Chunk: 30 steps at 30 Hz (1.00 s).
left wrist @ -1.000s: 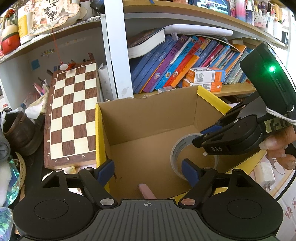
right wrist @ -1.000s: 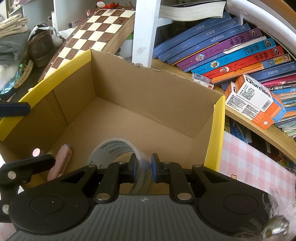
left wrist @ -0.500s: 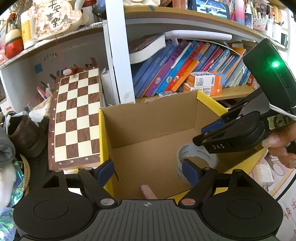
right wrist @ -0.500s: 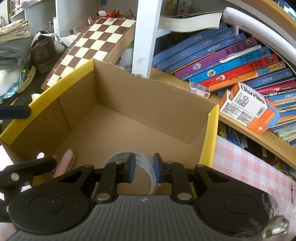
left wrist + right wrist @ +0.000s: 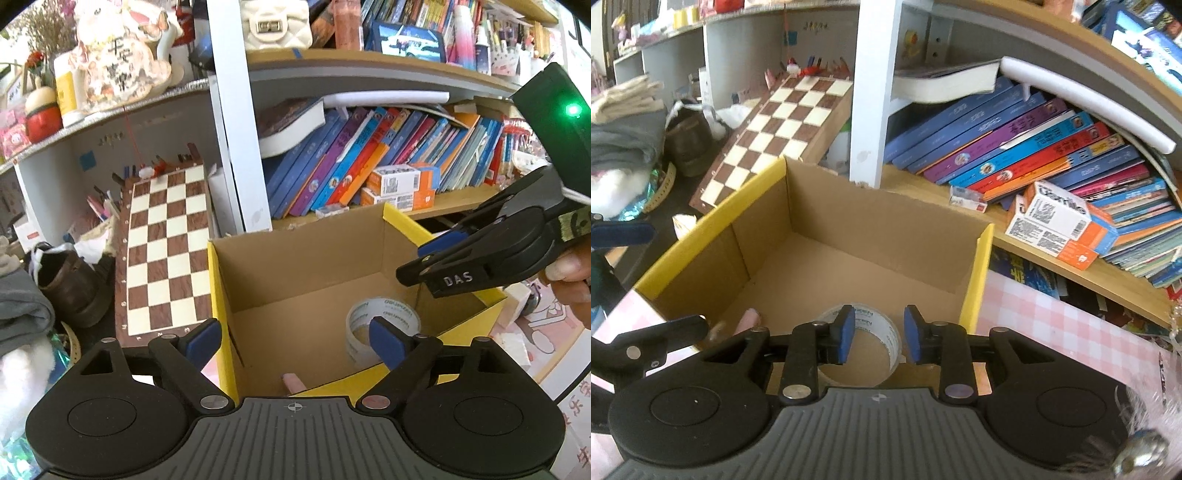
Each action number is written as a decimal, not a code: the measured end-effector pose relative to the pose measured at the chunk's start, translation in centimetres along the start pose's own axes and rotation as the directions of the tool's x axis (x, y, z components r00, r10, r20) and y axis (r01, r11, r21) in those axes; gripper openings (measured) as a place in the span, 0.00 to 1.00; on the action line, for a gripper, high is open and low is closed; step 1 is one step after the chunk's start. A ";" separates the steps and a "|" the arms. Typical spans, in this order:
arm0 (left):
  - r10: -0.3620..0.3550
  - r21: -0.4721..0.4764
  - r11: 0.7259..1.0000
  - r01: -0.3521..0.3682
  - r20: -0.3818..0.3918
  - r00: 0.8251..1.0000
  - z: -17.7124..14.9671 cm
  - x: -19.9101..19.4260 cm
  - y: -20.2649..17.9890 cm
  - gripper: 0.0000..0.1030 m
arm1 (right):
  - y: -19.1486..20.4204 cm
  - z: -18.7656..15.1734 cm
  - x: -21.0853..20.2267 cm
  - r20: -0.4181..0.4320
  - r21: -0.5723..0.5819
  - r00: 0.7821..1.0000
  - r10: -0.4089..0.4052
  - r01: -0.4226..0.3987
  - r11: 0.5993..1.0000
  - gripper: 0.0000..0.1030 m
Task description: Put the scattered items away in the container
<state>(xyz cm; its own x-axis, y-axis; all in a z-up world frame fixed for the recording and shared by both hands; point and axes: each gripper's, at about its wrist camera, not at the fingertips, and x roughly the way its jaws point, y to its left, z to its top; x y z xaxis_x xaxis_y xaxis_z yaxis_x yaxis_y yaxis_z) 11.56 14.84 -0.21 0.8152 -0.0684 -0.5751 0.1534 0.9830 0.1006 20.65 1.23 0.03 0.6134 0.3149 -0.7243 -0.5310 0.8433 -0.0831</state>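
An open cardboard box [image 5: 218, 280] [image 5: 975, 280] with yellow rims stands in front of the bookshelf. A roll of clear tape [image 5: 382, 321] [image 5: 866, 325] lies on its floor near the right front corner. The pink item [image 5: 293, 382] [image 5: 748, 318] lies at the front of the box floor, mostly hidden. My right gripper [image 5: 879, 332] [image 5: 410, 267] hovers above the roll, its jaws opening; the pads do not touch the roll. My left gripper [image 5: 293, 341] hangs over the box's front left corner, its jaws opening wide with nothing gripped.
A chessboard [image 5: 166, 251] leans left of the box. Slanted books [image 5: 1034, 147] and orange-white cartons [image 5: 1056, 221] fill the shelf behind it. A brown shoe [image 5: 70, 284] and folded clothes [image 5: 624, 125] lie at the left. Pink checked cloth [image 5: 1052, 332] covers the table at the right.
My right gripper has let go of the tape roll and risen; the roll now lies on the box floor. My left gripper has lifted back a little and spread wider.
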 end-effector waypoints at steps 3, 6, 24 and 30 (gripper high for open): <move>0.000 0.003 1.000 0.000 0.016 1.000 0.1 -0.9 -0.2 0.87 | -0.1 -0.3 -1.6 0.019 0.018 1.000 -0.002 0.002 1.000 0.28; -0.001 0.006 1.000 0.001 0.033 0.999 0.2 -1.9 -0.4 0.87 | -0.2 -0.7 -3.2 0.038 0.032 0.999 -0.008 0.007 0.999 0.30; -0.042 0.035 0.999 0.040 0.062 0.997 -0.7 -5.5 -2.8 0.93 | -1.6 -6.4 -8.7 0.021 0.129 0.999 -0.039 0.036 0.991 0.35; -0.066 0.034 0.997 0.065 0.044 0.997 -1.0 -5.6 -3.5 0.93 | -2.3 -8.2 -9.2 -0.003 0.172 0.999 -0.050 0.050 0.984 0.37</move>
<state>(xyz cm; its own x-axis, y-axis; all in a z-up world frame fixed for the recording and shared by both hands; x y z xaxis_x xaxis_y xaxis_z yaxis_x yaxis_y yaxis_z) 5.89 11.92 1.79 0.8269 -0.1404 -0.5445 0.2245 0.9703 0.0906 11.41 -7.20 1.27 0.6376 0.2710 -0.7211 -0.3910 0.9204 0.0002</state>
